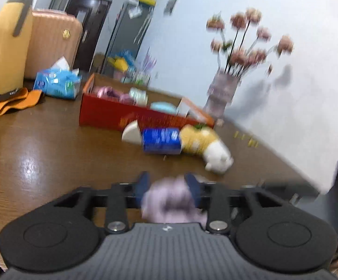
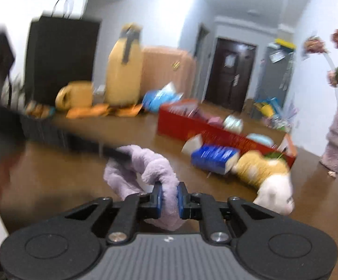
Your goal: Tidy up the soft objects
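A lilac fluffy cloth (image 2: 145, 170) hangs between both grippers above the brown table (image 2: 75, 170). My right gripper (image 2: 169, 197) is shut on one end of it. My left gripper (image 1: 169, 184) is shut on the other end (image 1: 171, 200), and its dark arm reaches in from the left of the right wrist view. A red open box (image 1: 113, 114) holds several soft items. In front of it lie a blue packet (image 1: 162, 140) and a yellow and white plush toy (image 1: 206, 147).
A yellow flask (image 1: 5, 46), a pink suitcase (image 1: 52, 44), a blue tissue pack (image 1: 57, 84) and orange cloths (image 1: 10, 105) stand at the table's far left. A vase of pink flowers (image 1: 222, 91) stands by the wall at right. Small yellow bits (image 1: 250, 140) lie nearby.
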The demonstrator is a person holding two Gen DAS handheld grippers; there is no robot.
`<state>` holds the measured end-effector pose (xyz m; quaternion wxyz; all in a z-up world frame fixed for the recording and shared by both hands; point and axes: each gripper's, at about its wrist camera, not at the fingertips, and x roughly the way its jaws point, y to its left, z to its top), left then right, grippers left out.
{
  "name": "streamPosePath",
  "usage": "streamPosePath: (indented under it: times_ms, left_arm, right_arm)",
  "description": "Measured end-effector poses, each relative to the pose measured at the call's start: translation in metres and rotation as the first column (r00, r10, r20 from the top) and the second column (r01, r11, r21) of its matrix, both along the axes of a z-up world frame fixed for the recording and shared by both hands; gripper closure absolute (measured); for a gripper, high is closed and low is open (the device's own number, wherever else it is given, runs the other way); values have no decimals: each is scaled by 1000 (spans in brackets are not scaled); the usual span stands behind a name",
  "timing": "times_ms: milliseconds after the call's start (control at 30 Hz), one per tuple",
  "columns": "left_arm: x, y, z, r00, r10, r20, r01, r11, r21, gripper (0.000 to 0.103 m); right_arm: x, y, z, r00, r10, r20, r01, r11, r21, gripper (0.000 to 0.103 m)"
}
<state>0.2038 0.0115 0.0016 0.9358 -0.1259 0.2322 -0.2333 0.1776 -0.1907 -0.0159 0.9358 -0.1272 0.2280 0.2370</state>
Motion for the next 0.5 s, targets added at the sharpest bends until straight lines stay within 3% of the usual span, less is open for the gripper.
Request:
streamPosePath:
  times_ms: [33,100,233,267,333,400,500]
  left_arm:
    - [0,1,2,1000,1,0,-1,1000,-17,41]
    - [11,-6,3,998,-2,-56,2,1000,-8,42]
    - [24,-31,-20,987,26,-162,4,984,180,63]
    - [21,-32,-24,987,35,-159,-3,981,194,63]
    - [14,-27,-28,989,41,-144,-15,985,174,65]
    - [8,-24,-31,988,52,-147,-29,988,154,65]
    - [3,-25,-34,987,75,-140,-53,987,151,65]
  right_arm:
    - [-6,1,-4,1000,16,12,-16,1000,0,90]
    - [-15,5,-7,998,46,34,-45,999,-24,89]
    - [-22,3,-2,999,34,7,-34,999,4,83]
    - [-23,-1,1,999,31,-10,-31,999,27,75]
    - [-27,-13,9,999,7,-41,-3,994,112,63]
    - [-25,-26,15,996,-40,-76,57,972,228,61]
    - [-12,-37,14,979,-102,-178,166,904,394,61]
